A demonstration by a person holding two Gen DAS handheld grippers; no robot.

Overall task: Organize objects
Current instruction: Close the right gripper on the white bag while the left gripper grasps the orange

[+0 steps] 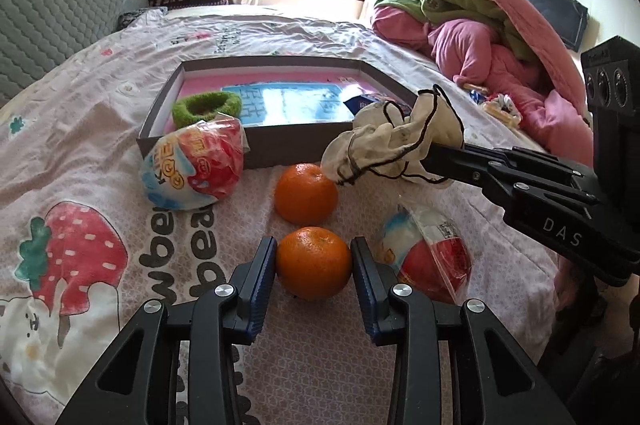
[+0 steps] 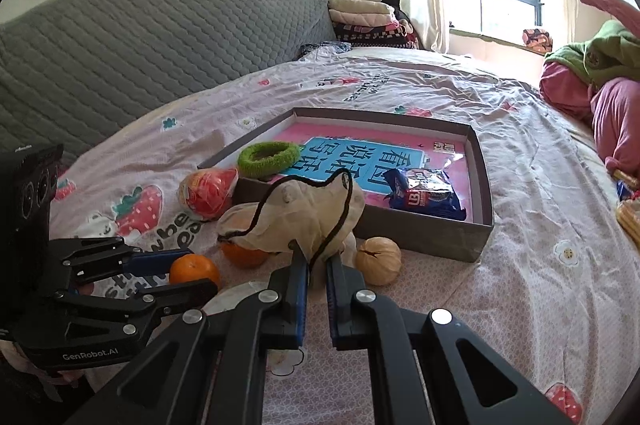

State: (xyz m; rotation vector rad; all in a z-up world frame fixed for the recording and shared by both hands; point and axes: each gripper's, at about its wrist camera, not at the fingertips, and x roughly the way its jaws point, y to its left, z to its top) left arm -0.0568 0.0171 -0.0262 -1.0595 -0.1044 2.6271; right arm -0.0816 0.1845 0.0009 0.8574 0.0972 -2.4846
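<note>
A grey quilted headboard (image 2: 140, 45) backs the bed, folded blankets (image 2: 368, 19) beside it.

1. A bed (image 1: 100, 153) in a strawberry-print sheet is carrying everything.
2. A shallow grey box (image 2: 420, 233) is lying mid-bed.
3. Two oranges (image 1: 306, 192), two wrapped snack packs (image 1: 192, 165) and a pale peeled fruit (image 2: 378, 261) are resting just beside the box.
4. Pink and green bedding (image 1: 480, 37) is piling up at the far edge.
</note>
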